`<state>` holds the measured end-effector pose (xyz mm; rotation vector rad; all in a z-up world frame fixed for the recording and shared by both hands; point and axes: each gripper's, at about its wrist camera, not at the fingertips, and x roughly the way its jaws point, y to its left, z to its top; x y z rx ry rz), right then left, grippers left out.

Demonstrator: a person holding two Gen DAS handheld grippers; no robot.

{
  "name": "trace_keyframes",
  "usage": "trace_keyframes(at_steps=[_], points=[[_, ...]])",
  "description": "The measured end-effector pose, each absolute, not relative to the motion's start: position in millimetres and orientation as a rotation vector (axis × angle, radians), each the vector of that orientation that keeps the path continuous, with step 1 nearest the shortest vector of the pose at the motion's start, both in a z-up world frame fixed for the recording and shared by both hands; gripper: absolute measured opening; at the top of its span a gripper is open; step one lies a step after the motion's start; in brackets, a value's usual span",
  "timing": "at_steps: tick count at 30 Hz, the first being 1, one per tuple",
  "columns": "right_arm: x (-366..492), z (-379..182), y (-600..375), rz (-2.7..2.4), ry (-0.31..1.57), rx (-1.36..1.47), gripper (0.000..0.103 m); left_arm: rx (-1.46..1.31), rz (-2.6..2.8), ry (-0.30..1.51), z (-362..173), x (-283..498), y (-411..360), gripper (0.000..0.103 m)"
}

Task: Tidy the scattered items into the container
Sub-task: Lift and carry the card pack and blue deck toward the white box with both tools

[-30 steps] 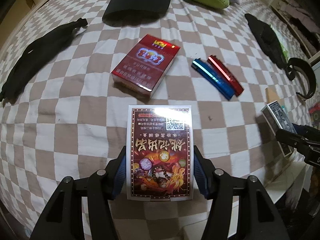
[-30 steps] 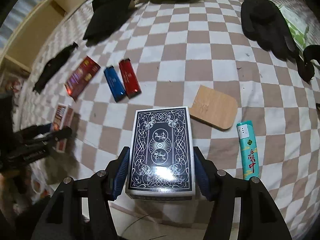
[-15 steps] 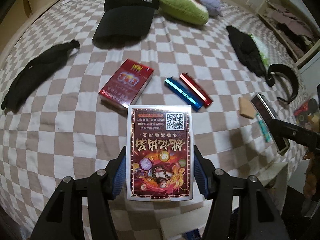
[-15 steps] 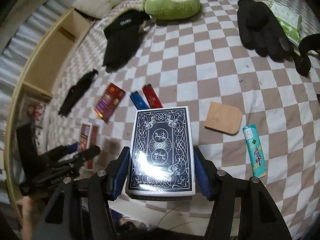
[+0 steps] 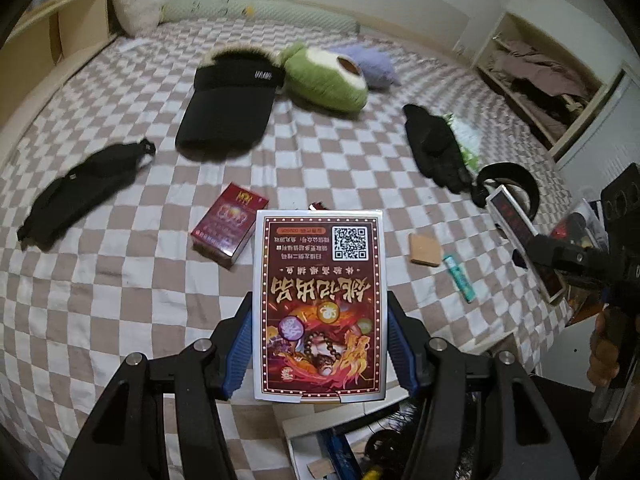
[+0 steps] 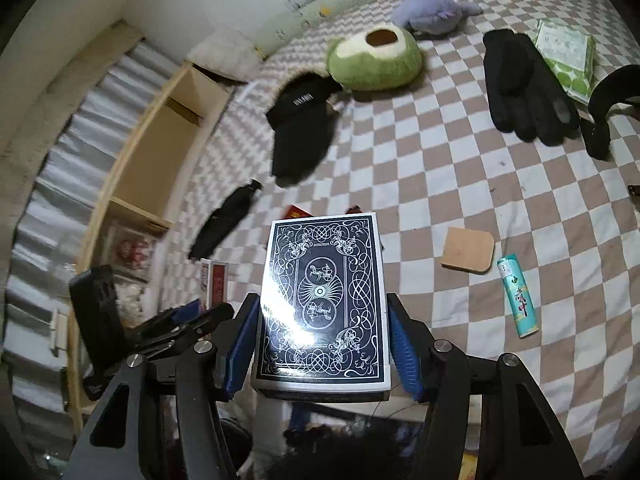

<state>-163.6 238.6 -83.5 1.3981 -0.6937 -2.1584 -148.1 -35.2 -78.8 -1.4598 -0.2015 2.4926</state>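
My left gripper (image 5: 320, 344) is shut on a red card box (image 5: 320, 300) with a QR code, held above the bed's near edge. My right gripper (image 6: 322, 340) is shut on a black patterned card deck (image 6: 322, 300), also lifted off the bed. On the checked bedspread (image 5: 120, 280) lie a red cigarette pack (image 5: 229, 225), a wooden tile (image 5: 424, 249) and a green lighter (image 5: 460, 278). The same tile (image 6: 468, 255) and lighter (image 6: 517, 295) show in the right wrist view. Below the left gripper an open white box (image 5: 304, 440) shows with clutter inside.
A black visor cap (image 5: 228, 108), avocado plush (image 5: 326, 80), purple plush (image 5: 370, 66), black gloves (image 5: 434, 146), black pouch (image 5: 80, 192) and a headband (image 5: 510, 180) lie on the bed. A wooden shelf (image 6: 160, 152) runs along the left side. A hand (image 5: 604, 356) holds the right gripper.
Both grippers have risen and pulled back from the bed with their boxes still held. The views now take in the whole bed and the walls; the two lighters are hidden behind the held boxes.
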Motion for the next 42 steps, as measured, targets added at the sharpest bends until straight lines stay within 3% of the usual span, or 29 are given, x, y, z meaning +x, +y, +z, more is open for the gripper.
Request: trace_keyframes(at_steps=[15, 32, 42], points=[[-104.4, -45.7, 278.9, -2.131, -0.777, 1.227, 0.061, -1.239, 2.389, -0.210, -37.7, -88.3, -17.3, 0.059], [-60.5, -70.7, 293.3, -2.057, -0.767, 1.298, 0.061, -1.254, 2.167, -0.136, -48.4, -44.1, 5.3, 0.059], [-37.2, -93.1, 276.7, -1.940, -0.720, 1.376, 0.062, -1.293, 1.955, -0.027, -65.2, -10.9, 56.1, 0.059]])
